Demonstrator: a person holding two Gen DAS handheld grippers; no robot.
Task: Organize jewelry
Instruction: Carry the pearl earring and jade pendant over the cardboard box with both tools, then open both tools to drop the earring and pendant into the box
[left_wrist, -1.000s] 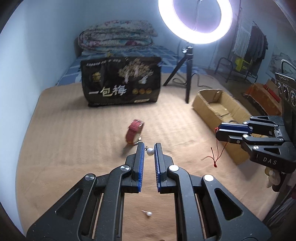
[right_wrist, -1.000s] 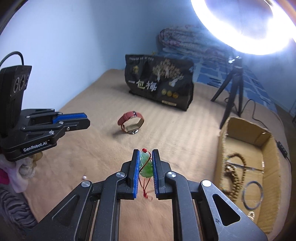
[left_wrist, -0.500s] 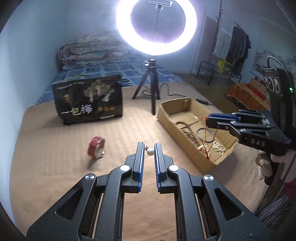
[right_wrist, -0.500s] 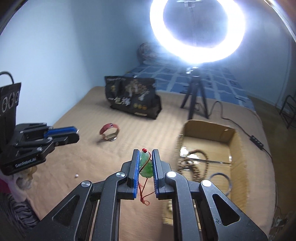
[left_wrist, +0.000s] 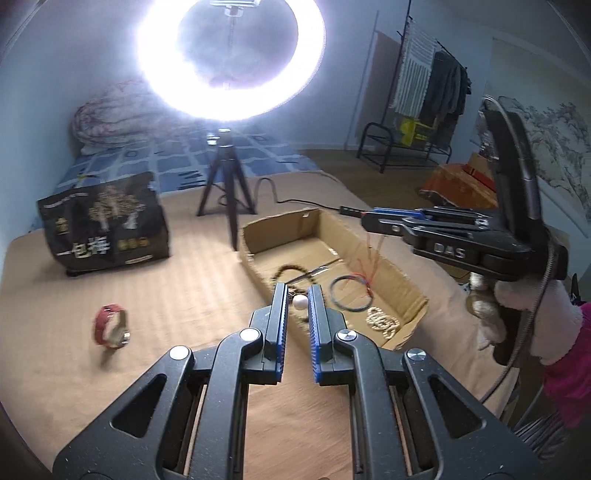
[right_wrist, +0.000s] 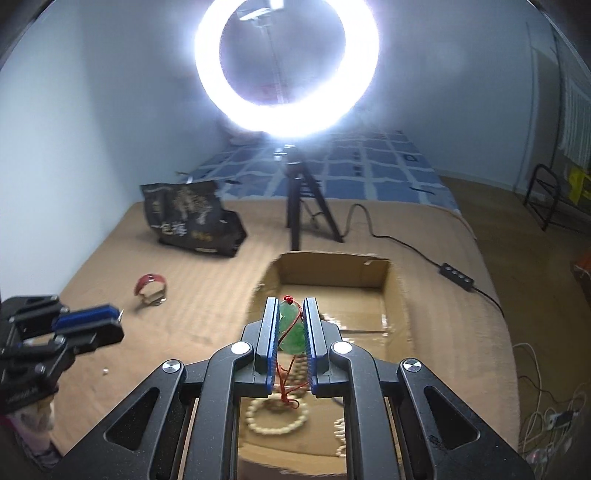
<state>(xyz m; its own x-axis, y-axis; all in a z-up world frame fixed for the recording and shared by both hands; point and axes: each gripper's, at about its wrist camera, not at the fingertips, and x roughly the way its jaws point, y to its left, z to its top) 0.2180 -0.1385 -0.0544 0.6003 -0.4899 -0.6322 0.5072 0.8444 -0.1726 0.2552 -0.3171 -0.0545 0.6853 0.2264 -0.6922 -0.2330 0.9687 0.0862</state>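
Green pendant (right_wrist: 291, 329) sits pinched in your right gripper (right_wrist: 290, 328) over the box (right_wrist: 334, 272), cord dangling clear to drop in; your left gripper (left_wrist: 297, 303) pinches a pearl (left_wrist: 300, 302) near the box's front edge.

Both grippers now at the cardboard box

The right gripper (right_wrist: 290, 325) has swung from the tan blanket (right_wrist: 184, 295) to over the cardboard box (right_wrist: 332, 271); the left gripper (left_wrist: 297, 301) has reached its near edge.
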